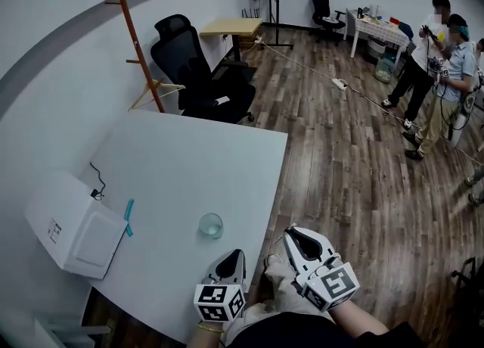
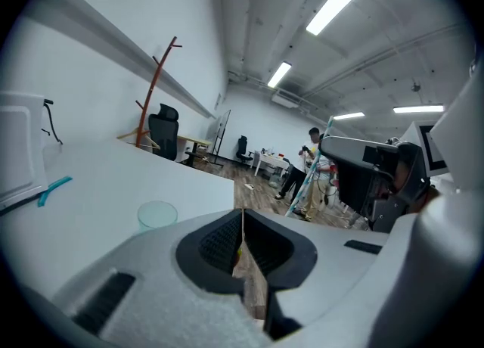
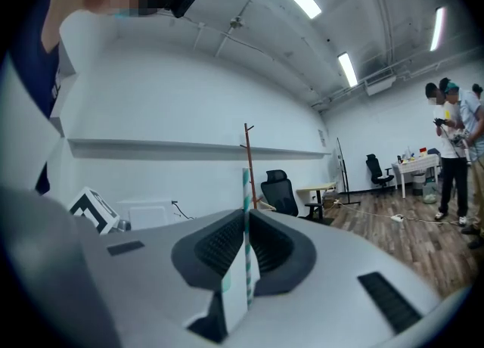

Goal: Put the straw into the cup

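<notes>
A clear glass cup stands on the white table near its front edge; the left gripper view shows the same cup ahead and to the left. My right gripper hangs off the table's corner, right of the cup, shut on a teal-and-white striped straw that stands upright between its jaws. That straw also shows in the left gripper view, sticking up from the right gripper. My left gripper sits just in front of the cup, its jaws shut with nothing between them.
A white box with a cable sits at the table's left, a teal strip beside it. Behind the table are a black office chair and an orange coat rack. People stand far right on the wood floor.
</notes>
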